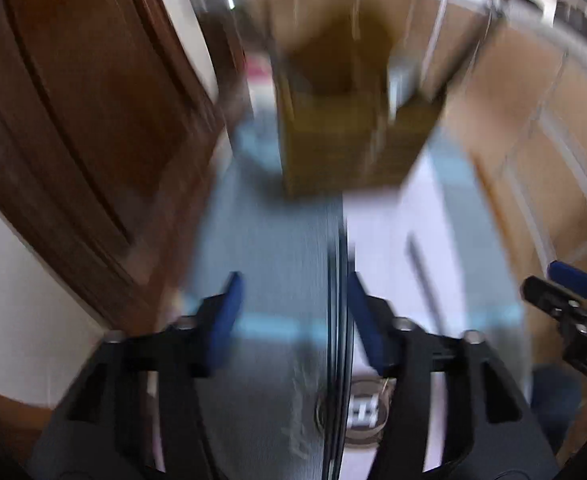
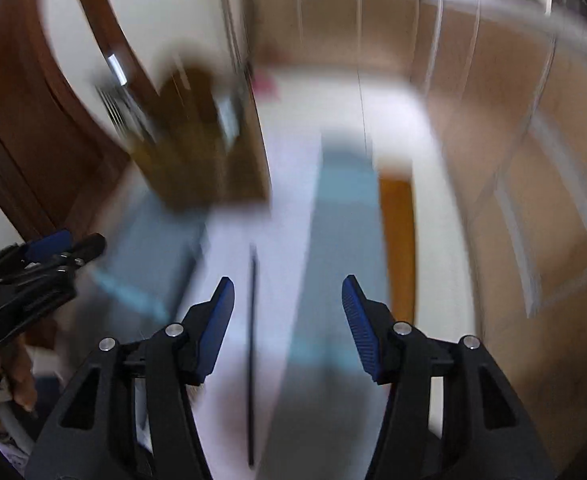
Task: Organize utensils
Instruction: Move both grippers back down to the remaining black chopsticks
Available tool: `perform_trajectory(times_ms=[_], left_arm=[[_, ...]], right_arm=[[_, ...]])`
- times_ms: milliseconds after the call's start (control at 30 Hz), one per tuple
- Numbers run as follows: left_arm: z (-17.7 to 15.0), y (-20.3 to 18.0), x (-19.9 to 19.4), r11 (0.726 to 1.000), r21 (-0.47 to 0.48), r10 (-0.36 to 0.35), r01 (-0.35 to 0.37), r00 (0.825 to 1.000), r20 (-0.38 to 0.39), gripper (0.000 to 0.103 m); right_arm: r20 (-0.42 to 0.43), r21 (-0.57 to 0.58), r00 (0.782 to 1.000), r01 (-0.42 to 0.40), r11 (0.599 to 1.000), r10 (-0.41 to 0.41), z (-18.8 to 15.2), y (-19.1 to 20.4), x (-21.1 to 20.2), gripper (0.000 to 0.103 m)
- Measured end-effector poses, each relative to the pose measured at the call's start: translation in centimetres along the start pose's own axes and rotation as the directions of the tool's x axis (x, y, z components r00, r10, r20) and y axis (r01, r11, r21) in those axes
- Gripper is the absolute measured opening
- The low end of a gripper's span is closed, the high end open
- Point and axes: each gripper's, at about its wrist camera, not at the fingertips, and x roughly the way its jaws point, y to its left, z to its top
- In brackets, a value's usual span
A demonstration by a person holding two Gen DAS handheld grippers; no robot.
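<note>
Both views are heavily blurred by motion. My left gripper (image 1: pixel 293 316) is open and empty above a grey and white cloth (image 1: pixel 277 264). A brown wooden holder box (image 1: pixel 341 120) stands ahead of it; it also shows in the right wrist view (image 2: pixel 209 144). A thin dark stick-like utensil (image 1: pixel 423 276) lies on the cloth to the right. My right gripper (image 2: pixel 287 320) is open and empty, with the same thin dark utensil (image 2: pixel 252 352) lying between its fingers below. Each gripper shows at the other view's edge: the right gripper (image 1: pixel 565 292), the left gripper (image 2: pixel 53 252).
A dark wooden door (image 1: pixel 77 128) stands on the left. Light brown cabinets (image 1: pixel 541 128) run along the right. An orange strip (image 2: pixel 397 240) lies on the cloth at right. A round glass object (image 1: pixel 365 408) sits under my left gripper.
</note>
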Motion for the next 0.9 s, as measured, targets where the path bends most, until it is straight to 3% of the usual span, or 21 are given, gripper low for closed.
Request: perform_trajectory(times_ms=[67,167,267,600,900], left_arm=[[-1.5,-0.3,2.8,1.000,0.011,0.007,-0.006,0.998,-0.067,0.043],[-2.8,-0.5,4.7,1.000,0.007,-0.011,0.012,0.993,-0.115,0.043],[-3.0,-0.3,4.9,1.000,0.003,-0.009,0.010,0.994,-0.108,0.048],[-4.6,1.8,4.3,0.999,-0.043,-0.020,0.015,0.994,-0.110,0.046],[-5.0,0.8,3.5,0.999,-0.027,-0.038,0.035,0.992,-0.118,0.047]], right_arm=[[-0.116,0.044,0.993,-0.025,0.999,0.030,-2.2,-0.3,3.4,0.050],[-0.160,0.044,0.987,-0.020,0.999,0.027,-3.7,0.4,5.1,0.049],[-0.169,0.023,0.986,-0.011,1.000,0.015,-4.0,1.1,5.7,0.049],[-0.183,-0.021,0.982,0.030,0.999,-0.033,-5.1,2.3,6.8,0.049],[-0.175,-0.060,0.982,0.065,0.996,-0.074,-5.3,2.9,7.5,0.050]])
